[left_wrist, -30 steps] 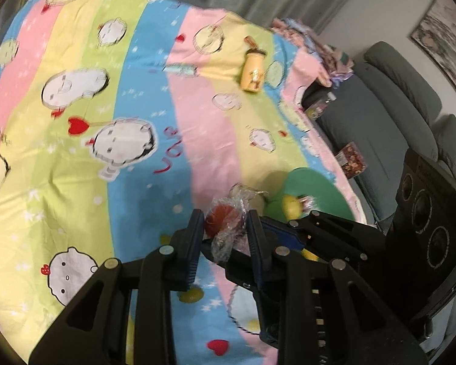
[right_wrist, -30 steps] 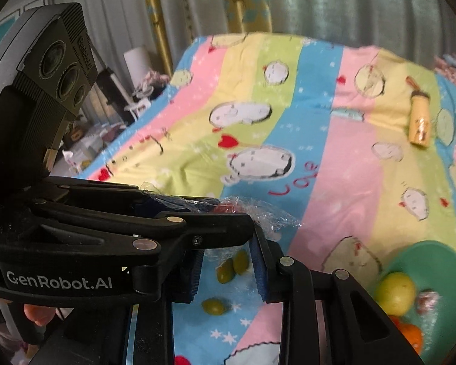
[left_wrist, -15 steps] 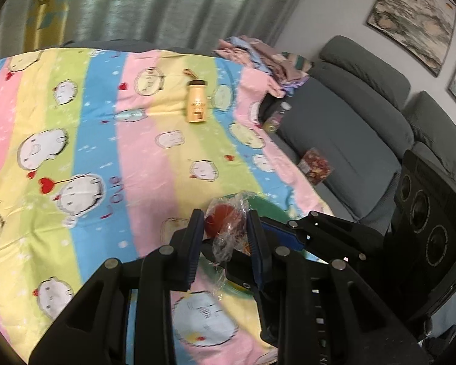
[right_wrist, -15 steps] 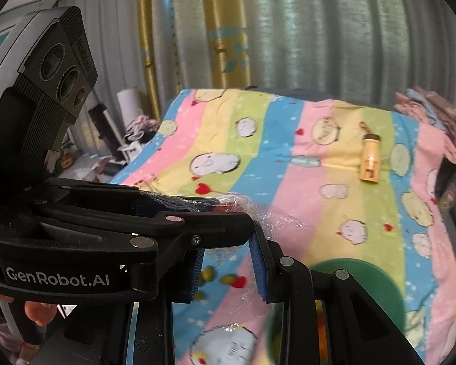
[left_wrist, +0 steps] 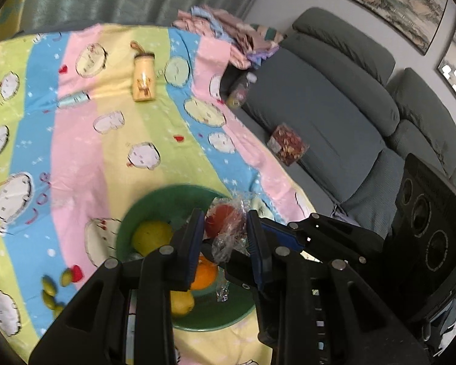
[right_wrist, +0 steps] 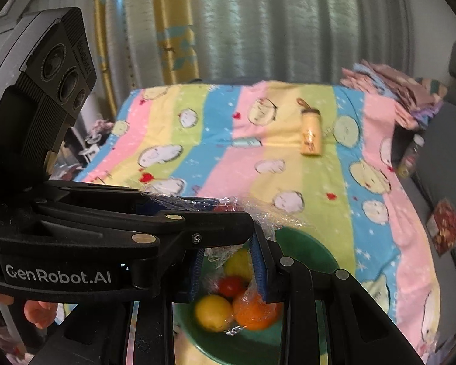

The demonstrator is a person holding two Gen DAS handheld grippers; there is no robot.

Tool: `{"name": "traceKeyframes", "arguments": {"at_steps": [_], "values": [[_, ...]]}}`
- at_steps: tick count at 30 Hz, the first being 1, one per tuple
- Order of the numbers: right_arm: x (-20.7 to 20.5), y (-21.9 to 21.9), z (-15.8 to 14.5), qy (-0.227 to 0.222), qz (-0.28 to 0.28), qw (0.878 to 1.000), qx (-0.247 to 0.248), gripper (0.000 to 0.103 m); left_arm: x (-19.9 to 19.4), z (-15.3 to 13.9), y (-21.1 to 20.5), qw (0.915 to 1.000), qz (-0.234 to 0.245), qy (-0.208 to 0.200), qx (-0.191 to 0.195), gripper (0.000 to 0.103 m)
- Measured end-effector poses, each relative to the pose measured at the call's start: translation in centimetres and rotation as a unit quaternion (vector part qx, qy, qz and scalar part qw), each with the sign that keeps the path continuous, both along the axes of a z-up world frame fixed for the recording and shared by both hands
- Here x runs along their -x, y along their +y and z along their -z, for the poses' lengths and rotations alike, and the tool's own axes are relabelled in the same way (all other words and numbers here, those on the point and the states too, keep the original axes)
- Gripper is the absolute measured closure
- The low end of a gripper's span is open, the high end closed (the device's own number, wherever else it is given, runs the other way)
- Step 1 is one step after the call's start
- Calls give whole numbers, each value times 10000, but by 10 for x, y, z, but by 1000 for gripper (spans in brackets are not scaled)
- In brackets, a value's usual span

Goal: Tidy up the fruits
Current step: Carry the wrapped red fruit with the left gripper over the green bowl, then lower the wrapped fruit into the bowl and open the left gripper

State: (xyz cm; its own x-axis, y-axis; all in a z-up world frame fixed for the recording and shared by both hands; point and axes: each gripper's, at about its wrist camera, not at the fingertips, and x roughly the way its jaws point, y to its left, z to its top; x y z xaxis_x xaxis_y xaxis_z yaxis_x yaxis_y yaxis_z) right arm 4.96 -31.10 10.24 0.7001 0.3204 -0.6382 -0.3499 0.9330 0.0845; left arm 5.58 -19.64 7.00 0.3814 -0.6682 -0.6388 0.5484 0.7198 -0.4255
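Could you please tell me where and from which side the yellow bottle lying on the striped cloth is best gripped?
Probably across the middle of its body, from above. The yellow bottle lies on its side on the striped cloth, lid and strap end away, so both long flanks are free to clamp.

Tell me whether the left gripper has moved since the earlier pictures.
Yes. The left gripper, shut on the wrapped red fruit, has travelled from the bare striped cloth to above the green bowl.

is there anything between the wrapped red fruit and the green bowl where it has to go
Nothing visible blocks it. The wrapped red fruit hangs in the left gripper above the green bowl; below lie only a lemon and an orange.
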Motion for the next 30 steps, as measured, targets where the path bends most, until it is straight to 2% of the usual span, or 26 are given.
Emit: {"name": "traceKeyframes", "arguments": {"at_steps": [7,18,21,24,27,30], "values": [[-6,-23,39,455,135,9988,-119,72,-6,37,-24,9991,103,336,-228,77],[-10,-29,67,826,170,9964,-113,72,-11,63,-29,9975,114,622,-307,76],[-10,-28,70,867,192,9960,-70,72,-11,66,-29,9975,72,598,-365,69],[-9,-26,71,876,214,9959,-13,72,-11,68,-26,9972,-40,562,-488,55],[-9,-28,71,887,217,9958,-24,72,-11,69,-21,9971,-130,525,-527,50],[-6,-30,71,901,286,9955,-6,69,-8,66,-13,9970,-262,357,-628,41]]}}
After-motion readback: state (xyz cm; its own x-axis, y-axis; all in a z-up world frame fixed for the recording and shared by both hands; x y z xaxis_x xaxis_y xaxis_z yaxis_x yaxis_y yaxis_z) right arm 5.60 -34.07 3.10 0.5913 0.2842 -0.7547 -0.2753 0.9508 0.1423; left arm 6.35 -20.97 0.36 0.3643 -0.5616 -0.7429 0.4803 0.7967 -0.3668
